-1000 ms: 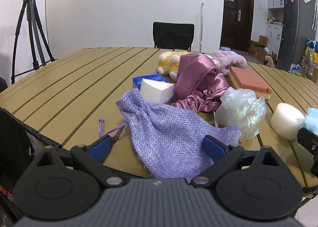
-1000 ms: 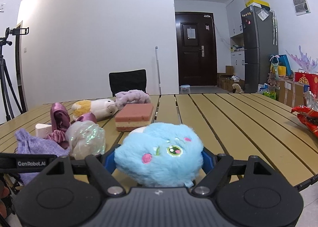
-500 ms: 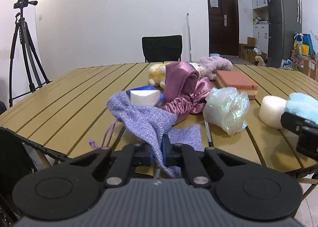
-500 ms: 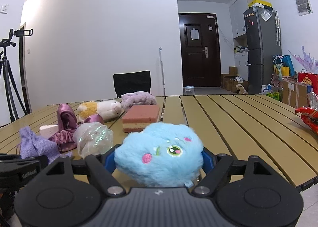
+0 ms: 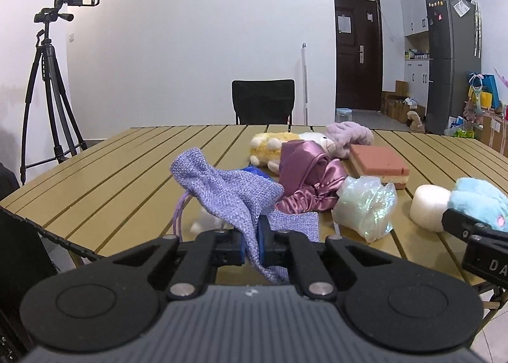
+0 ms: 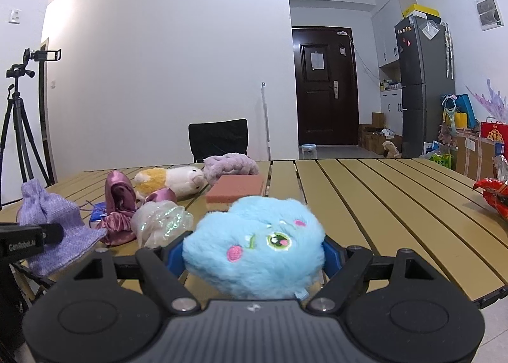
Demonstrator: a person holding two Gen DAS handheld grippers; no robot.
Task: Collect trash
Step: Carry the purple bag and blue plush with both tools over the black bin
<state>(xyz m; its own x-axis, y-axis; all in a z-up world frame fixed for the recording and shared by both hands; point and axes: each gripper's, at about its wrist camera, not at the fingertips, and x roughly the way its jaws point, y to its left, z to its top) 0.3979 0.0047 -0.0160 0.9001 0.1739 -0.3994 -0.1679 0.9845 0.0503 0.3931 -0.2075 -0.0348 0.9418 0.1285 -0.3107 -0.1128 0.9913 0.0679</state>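
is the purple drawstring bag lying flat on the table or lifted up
Partly lifted. The left gripper is shut on a fold of the purple drawstring bag, whose gathered neck stands raised and bunched, while a corner lies flat on the table.

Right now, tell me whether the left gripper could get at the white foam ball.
Probably not yet. The left gripper is shut on the purple pouch, so it has no free grip. The white foam ball lies off to its right, with the right gripper holding the blue plush beside it.
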